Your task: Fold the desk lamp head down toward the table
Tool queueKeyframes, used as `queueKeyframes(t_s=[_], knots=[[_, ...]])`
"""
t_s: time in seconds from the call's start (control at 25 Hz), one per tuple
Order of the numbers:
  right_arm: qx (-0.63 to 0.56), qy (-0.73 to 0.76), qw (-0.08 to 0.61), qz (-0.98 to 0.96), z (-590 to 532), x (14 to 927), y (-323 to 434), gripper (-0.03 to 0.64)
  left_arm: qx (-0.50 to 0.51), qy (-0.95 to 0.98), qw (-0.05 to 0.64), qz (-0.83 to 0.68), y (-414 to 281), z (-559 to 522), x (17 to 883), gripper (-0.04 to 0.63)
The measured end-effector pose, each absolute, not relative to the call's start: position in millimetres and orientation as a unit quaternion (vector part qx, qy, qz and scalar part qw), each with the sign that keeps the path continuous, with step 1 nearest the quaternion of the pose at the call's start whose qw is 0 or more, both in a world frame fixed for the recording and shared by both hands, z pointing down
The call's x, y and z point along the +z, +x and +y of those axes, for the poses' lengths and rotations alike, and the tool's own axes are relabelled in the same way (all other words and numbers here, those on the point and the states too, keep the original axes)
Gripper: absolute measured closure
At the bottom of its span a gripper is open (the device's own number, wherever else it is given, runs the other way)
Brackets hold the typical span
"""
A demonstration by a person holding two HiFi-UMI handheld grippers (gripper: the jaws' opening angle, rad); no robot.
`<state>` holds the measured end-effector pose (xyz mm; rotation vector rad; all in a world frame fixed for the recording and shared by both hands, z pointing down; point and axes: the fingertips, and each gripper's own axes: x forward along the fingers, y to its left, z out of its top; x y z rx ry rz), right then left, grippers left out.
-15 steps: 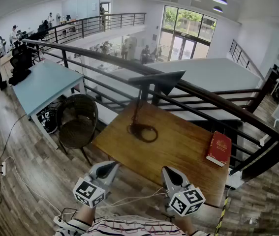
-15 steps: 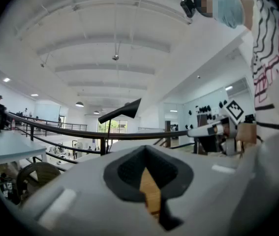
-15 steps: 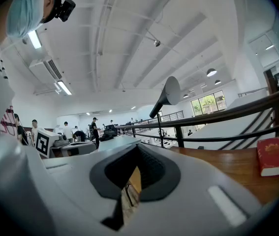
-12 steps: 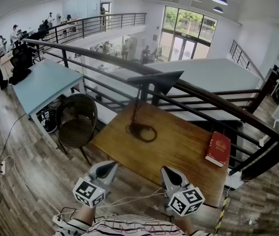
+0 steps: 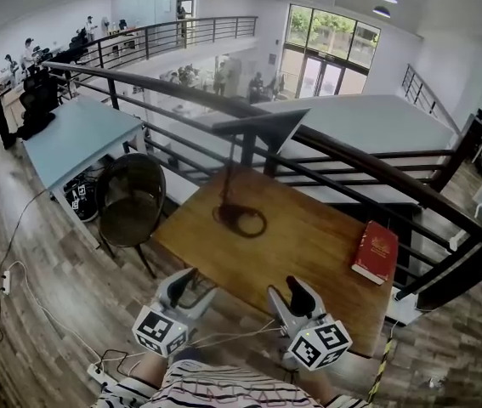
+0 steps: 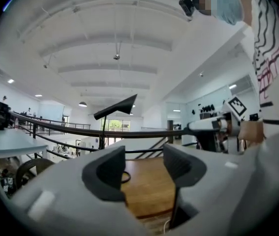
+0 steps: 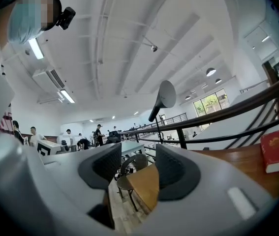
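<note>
Lamp (image 5: 258, 130) upright on surface (image 5: 309, 245), far side, head not yet folded. Left claw (image 5: 187, 279) and right claw (image 5: 297, 289) both parted, empty, level at near edge: likely staged for reach.

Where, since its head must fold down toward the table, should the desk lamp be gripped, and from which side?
Probably the lamp head: a flat, thin wedge standing level atop the slim stem, so jaws can pinch its edge. Come from the near side of the table, reaching over the ring base.
</note>
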<state>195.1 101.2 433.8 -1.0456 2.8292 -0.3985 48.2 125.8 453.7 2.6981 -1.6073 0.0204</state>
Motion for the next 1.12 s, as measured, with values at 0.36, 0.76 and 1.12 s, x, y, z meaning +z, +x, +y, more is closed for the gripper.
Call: queueKeyframes(t_s=[0.36, 0.76, 1.12], knots=[[-0.137, -0.357, 0.044, 0.923, 73, 442, 185, 0.357, 0.004, 0.857, 0.009, -0.515, 37, 97, 461, 0.344], [-0.136, -0.392, 0.049, 0.908, 12, 432, 140, 0.35, 0.0, 0.875, 0.009, -0.484, -11, 26, 456, 0.328], [-0.13, -0.433, 0.066, 0.889, -46, 419, 70, 0.351, 0.007, 0.895, 0.013, -0.446, -86, -34, 453, 0.328]])
